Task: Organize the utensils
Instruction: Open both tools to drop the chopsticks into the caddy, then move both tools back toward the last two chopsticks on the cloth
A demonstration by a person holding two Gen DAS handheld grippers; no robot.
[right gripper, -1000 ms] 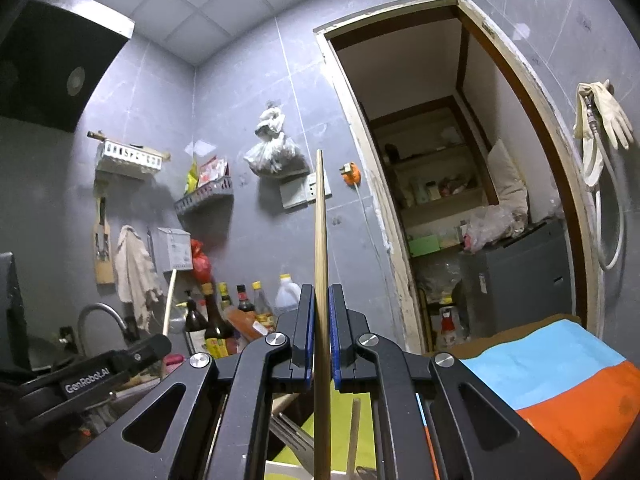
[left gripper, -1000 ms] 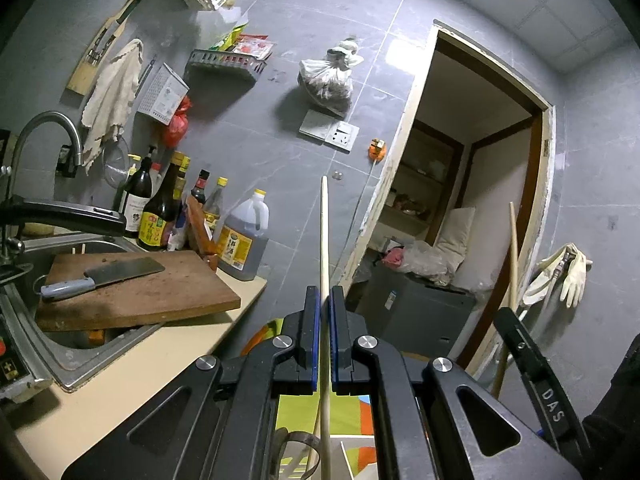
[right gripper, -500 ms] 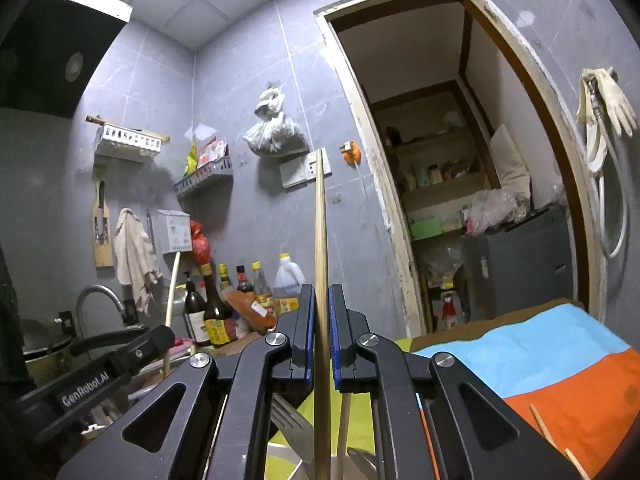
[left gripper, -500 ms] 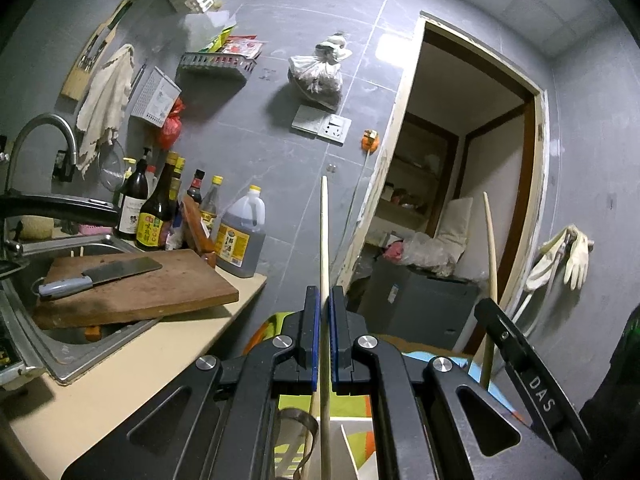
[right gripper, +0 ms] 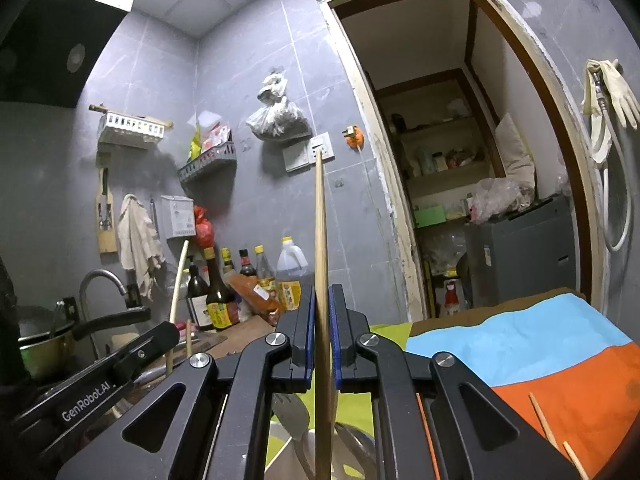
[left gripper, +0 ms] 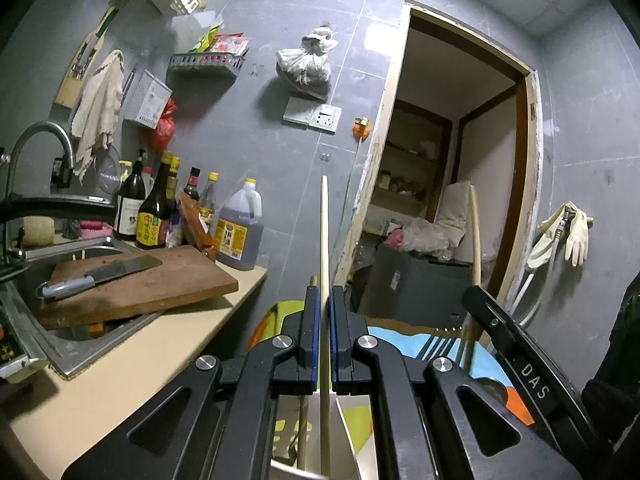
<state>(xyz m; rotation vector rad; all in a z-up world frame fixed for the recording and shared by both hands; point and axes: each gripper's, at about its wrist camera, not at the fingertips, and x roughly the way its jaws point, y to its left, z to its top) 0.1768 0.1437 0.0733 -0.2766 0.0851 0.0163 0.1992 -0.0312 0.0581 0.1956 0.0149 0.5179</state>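
Note:
My left gripper [left gripper: 324, 298] is shut on a pale chopstick [left gripper: 324, 232] that stands upright. Under it shows the shiny wall of a metal utensil holder [left gripper: 286, 430], and another stick's tip [left gripper: 312, 280] pokes up beside the left finger. My right gripper [right gripper: 322, 298] is shut on a darker wooden chopstick [right gripper: 319, 232], also upright, above metal utensils [right gripper: 294, 414]. In each view the other gripper shows at the side: the right gripper [left gripper: 474, 300] and the left gripper [right gripper: 166, 330]. Loose chopsticks [right gripper: 541, 416] lie on the orange cloth.
A wooden cutting board [left gripper: 160, 280] with a cleaver [left gripper: 100, 274] lies over the sink [left gripper: 60, 356] at the left. Sauce bottles [left gripper: 154, 208] and an oil jug [left gripper: 240, 232] stand by the wall. A colourful cloth [right gripper: 520, 348] covers the table before the doorway [left gripper: 452, 168].
My left gripper has sunk a little, and the metal holder has come into view beneath it. The right gripper with its chopstick has drawn closer in the left view.

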